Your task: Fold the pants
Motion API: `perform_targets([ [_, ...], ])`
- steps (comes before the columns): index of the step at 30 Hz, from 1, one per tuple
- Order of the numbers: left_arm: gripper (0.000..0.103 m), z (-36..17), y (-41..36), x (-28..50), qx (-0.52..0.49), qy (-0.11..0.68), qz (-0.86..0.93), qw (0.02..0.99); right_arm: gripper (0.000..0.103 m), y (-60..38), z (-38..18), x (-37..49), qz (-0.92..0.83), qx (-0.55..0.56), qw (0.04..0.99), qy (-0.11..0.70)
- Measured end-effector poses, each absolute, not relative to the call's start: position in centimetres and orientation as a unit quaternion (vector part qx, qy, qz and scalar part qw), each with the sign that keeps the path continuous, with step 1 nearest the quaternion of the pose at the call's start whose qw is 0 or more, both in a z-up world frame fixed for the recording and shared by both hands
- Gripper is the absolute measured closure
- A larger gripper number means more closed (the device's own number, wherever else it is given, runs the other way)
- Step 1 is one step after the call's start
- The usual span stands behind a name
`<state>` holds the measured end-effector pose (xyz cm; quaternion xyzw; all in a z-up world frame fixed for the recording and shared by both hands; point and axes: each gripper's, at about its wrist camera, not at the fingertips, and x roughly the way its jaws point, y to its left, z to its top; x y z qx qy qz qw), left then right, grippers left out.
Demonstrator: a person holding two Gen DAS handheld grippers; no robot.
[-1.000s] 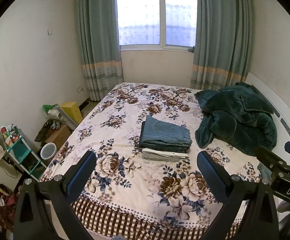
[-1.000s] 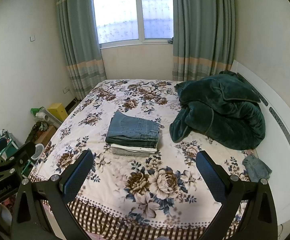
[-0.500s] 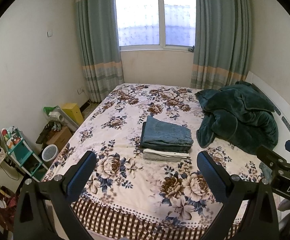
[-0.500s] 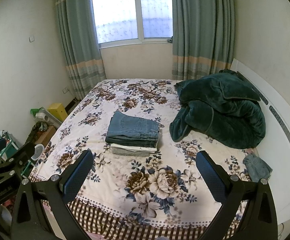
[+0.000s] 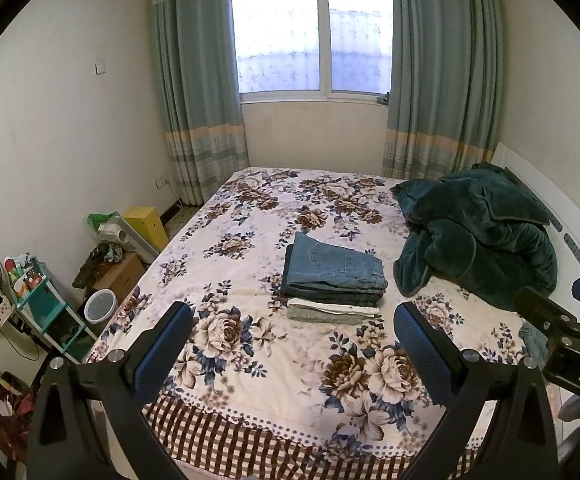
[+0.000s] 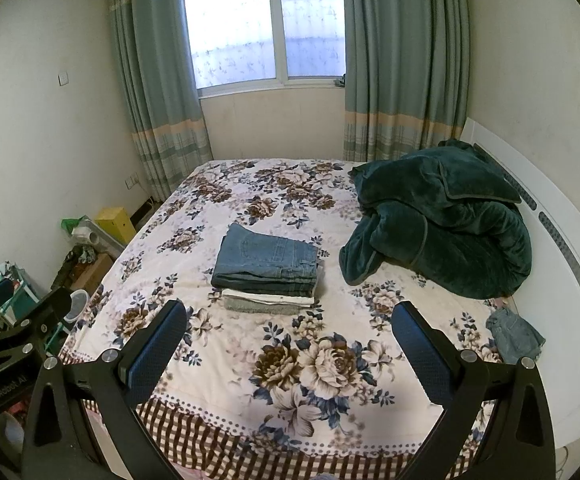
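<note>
**Both hand-held grippers empty, held back at the foot of the bed; unfolded garment lies to the right**

The left hand-held gripper [image 5: 290, 332] and the right hand-held gripper [image 6: 288, 330] both hang over the near edge of the bed [image 6: 330, 412], jaws spread wide, nothing between them.

A stack of folded pants [image 6: 268, 268] sits mid-bed, ahead of both grippers and well apart from them. Its top piece is blue denim, long axis running left to right, over a darker piece and a pale one at the bottom.

A small crumpled denim piece [image 6: 514, 334] lies at the bed's right edge against the white headboard [image 6: 570, 264], near the green blanket [image 6: 450, 224]. Whether it is a pair of pants cannot be told; in the left wrist view only a sliver shows behind the right gripper's body.

Judgement: if this piece is the next item, it lies forward and to the right of both grippers, clearly nearer the right one. Its heap shape shows no clear long axis, so it would need spreading flat before any fold.
</note>
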<state>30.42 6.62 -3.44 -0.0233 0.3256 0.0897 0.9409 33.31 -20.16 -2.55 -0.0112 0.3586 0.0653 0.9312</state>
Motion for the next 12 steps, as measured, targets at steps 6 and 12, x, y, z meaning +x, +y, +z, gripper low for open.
perform_targets([
  [6,0.0,-3.47,6.7,30.3,-0.024,0.325,0.089,0.941,0.0,-20.14,-2.56,33.26,0.065,-0.011,0.931,0.359],
  [12,0.0,-3.49,7.04,30.05,-0.024,0.321,0.093,0.942,0.0,-20.15,-2.56,33.29,0.064,-0.011,0.931,0.358],
])
